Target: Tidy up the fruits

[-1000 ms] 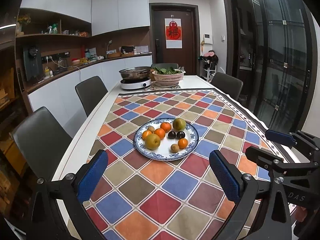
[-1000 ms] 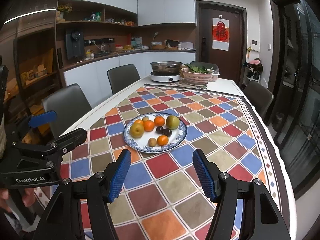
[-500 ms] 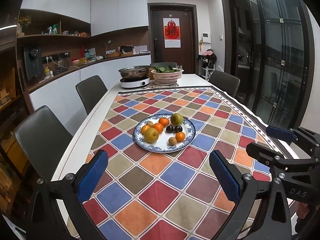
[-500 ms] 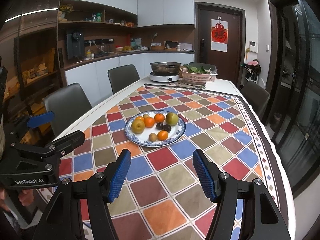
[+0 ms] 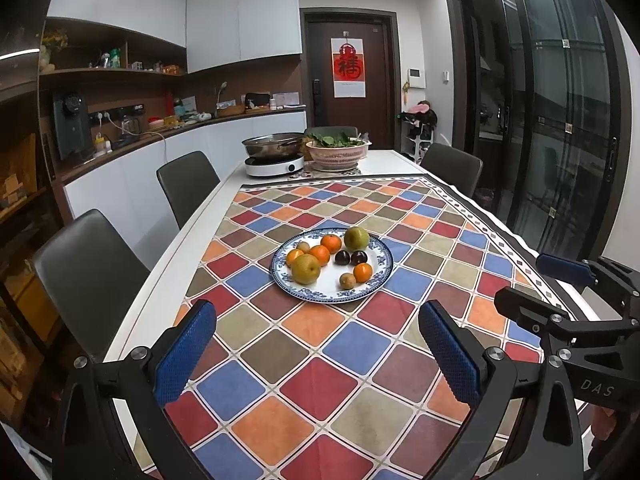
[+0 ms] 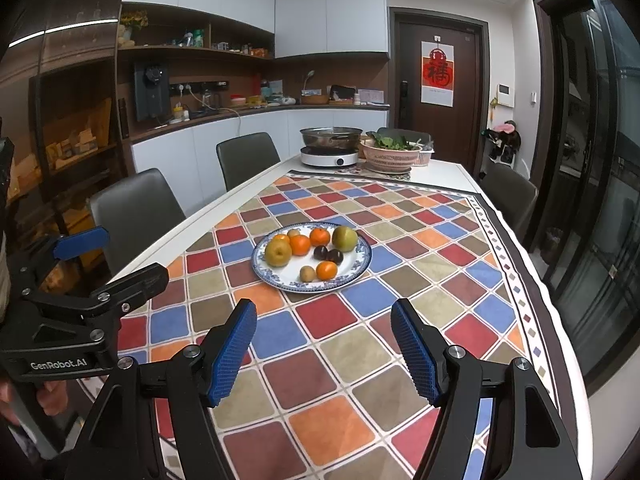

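A blue-rimmed white plate [image 5: 379,280] [image 6: 360,266] sits mid-table on a checked tablecloth. It holds a yellow pear [image 5: 305,268] [image 6: 278,252], a green pear [image 5: 356,239] [image 6: 344,238], several oranges [image 5: 363,272] [image 6: 326,270], two dark plums [image 5: 350,257] [image 6: 328,254] and two brown kiwis [image 5: 347,280] [image 6: 307,273]. My left gripper [image 5: 316,332] is open and empty, well short of the plate. My right gripper [image 6: 324,332] is open and empty, also short of the plate. Each gripper shows at the edge of the other's view.
At the far end stand a steel pot on a white induction cooker [image 5: 274,164] [image 6: 330,155] and a pink basket of greens [image 5: 337,152] [image 6: 390,156]. Grey chairs [image 5: 90,276] line both long sides. A counter runs along the left wall.
Both grippers have drawn back and risen a little, so the plate looks farther away. Both stay open. The fruits have not moved.
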Motion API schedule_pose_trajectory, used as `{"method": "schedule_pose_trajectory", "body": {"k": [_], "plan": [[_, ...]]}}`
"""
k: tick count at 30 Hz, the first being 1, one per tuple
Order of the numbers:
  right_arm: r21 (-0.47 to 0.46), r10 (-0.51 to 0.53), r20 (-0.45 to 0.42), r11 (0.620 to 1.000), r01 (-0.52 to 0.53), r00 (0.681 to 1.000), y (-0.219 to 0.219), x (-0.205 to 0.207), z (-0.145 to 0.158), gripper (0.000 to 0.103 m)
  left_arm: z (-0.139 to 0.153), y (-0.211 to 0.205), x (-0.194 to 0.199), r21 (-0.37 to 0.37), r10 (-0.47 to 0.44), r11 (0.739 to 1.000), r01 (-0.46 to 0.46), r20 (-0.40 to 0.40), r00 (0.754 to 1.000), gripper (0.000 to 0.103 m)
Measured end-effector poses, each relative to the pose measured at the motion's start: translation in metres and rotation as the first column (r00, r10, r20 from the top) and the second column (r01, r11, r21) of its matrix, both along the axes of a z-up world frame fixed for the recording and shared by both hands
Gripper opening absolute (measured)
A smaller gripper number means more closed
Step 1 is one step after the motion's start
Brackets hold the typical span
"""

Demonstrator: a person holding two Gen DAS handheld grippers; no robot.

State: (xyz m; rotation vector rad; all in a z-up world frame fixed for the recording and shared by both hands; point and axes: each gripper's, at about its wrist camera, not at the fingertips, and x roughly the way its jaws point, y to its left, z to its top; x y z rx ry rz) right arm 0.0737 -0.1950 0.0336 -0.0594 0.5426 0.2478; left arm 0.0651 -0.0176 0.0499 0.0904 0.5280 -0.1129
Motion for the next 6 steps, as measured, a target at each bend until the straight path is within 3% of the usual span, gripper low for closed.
{"method": "schedule_pose_trajectory", "body": {"k": [6], "plan": [[-0.001,-0.003,-0.003,1.0,0.003,1.0,0.0004,-0.0041,-0.0003,0.07,-0.0004,0.0005,-0.0001,-0.002,0.005,1.0,-0.005,-0.002,1.0,0.103]]}}
